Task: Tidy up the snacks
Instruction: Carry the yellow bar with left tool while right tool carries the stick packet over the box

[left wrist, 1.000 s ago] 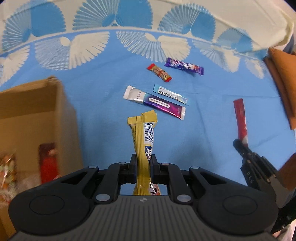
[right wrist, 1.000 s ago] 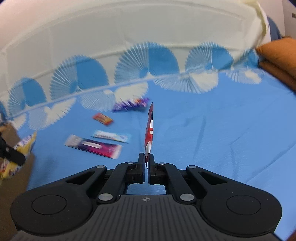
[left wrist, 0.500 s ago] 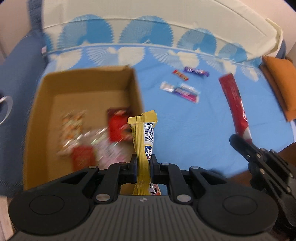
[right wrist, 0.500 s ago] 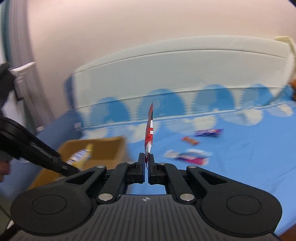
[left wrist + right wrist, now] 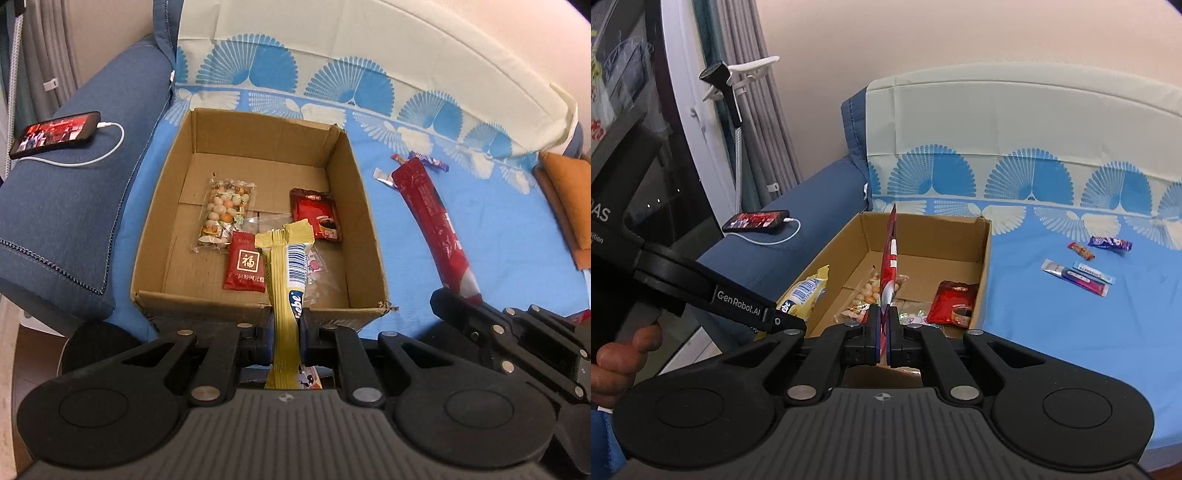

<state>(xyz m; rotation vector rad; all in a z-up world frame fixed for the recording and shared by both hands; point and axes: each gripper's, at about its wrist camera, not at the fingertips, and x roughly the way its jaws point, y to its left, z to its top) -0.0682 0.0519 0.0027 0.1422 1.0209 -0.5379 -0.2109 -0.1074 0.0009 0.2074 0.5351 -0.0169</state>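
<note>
Your left tongs (image 5: 287, 328) are clamped on a yellow snack packet (image 5: 287, 280), which stands upright between the fingers over the near wall of the cardboard box (image 5: 364, 218). Your right tongs (image 5: 882, 334) are pinched narrow on a long red packet (image 5: 888, 266), held edge-on and upright just in front of the same box; from the left camera that red packet (image 5: 430, 218) slants up over the blue sheet to the right of the box.

Inside the box, nearest you, lies a flat red sachet (image 5: 244, 267) with a white square mark, touching a clear wrapper with pink print (image 5: 316, 266). Beyond these sit a clear bag of round candies (image 5: 225, 210) on the left and a dark red coffee sachet (image 5: 316, 214) on the right, near the right wall.

The box rests on the bed's blue sheet (image 5: 1071, 332), close beside the dark blue armrest (image 5: 66, 206). Farther right on the sheet, well apart from the box, lie four loose snacks: a purple-and-silver bar (image 5: 1075, 277), a light blue stick (image 5: 1094, 274) touching it, a small red-orange bar (image 5: 1081, 250), and a purple candy bar (image 5: 1110, 243).

On the armrest, a phone (image 5: 55, 133) with a lit screen is plugged into a white cable (image 5: 103, 146).
</note>
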